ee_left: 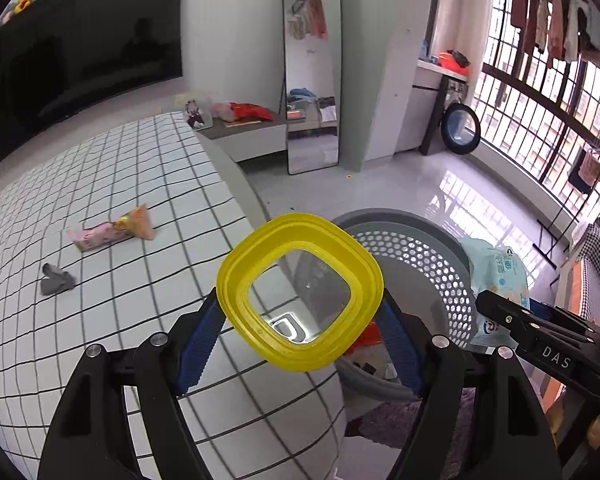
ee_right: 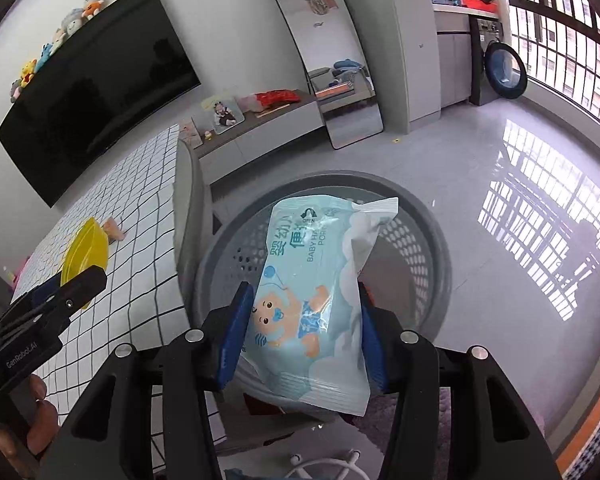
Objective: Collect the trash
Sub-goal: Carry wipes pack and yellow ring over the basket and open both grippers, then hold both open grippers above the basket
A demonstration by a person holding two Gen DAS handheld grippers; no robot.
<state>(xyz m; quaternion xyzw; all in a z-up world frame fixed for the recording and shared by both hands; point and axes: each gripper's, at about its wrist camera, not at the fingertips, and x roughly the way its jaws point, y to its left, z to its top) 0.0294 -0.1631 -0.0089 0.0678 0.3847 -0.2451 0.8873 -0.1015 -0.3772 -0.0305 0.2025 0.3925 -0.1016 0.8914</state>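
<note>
Yellow lid (ee_left: 300,296), wipes pack (ee_right: 320,300) (both tool-gripped) over basket (ee_right: 428,216)

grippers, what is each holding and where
Left hand-held gripper: yellow lid, by opposite edges. Right hand-held gripper: wipes pack, by its lower sides.

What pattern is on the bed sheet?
White bed sheet with a thin dark grid; clearest in the left wrist view.

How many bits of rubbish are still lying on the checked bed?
2: a pink-and-orange wrapper mid-bed, and a small grey crumpled scrap nearer the camera, to its left. More may lie beyond the left wrist view's edge.
</note>
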